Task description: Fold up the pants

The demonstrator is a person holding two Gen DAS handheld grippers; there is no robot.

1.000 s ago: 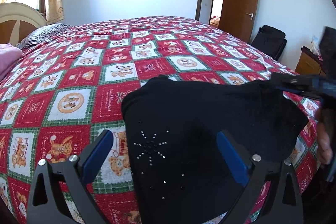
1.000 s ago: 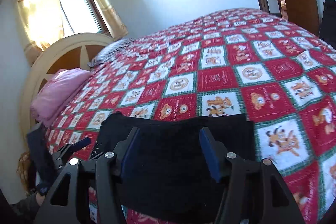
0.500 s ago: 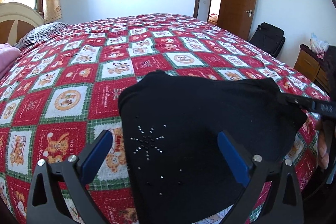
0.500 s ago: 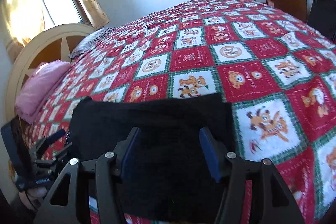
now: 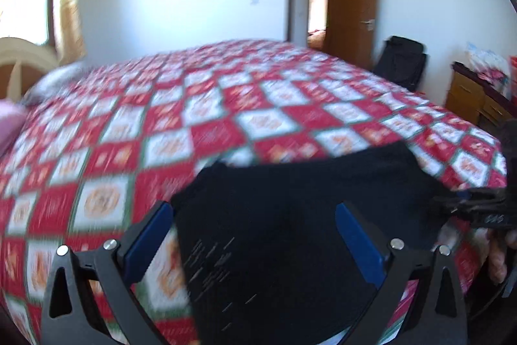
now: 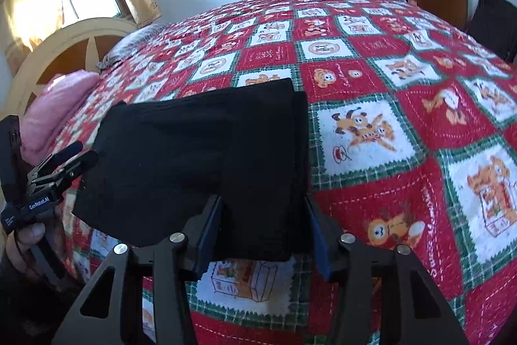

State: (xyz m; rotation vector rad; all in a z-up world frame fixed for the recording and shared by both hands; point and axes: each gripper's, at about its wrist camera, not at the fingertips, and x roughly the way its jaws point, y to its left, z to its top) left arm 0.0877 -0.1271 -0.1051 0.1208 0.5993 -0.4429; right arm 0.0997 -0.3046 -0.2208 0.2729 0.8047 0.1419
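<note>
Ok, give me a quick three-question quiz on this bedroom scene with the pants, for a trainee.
1. True or false: the black pants lie on the bare floor.
2. The brown door is: A shut, B open, C missing.
3. Fill in: the left tool has its jaws ____.
Key: 1 false, they lie on the checked bedspread. 2 B. 3 open.
</note>
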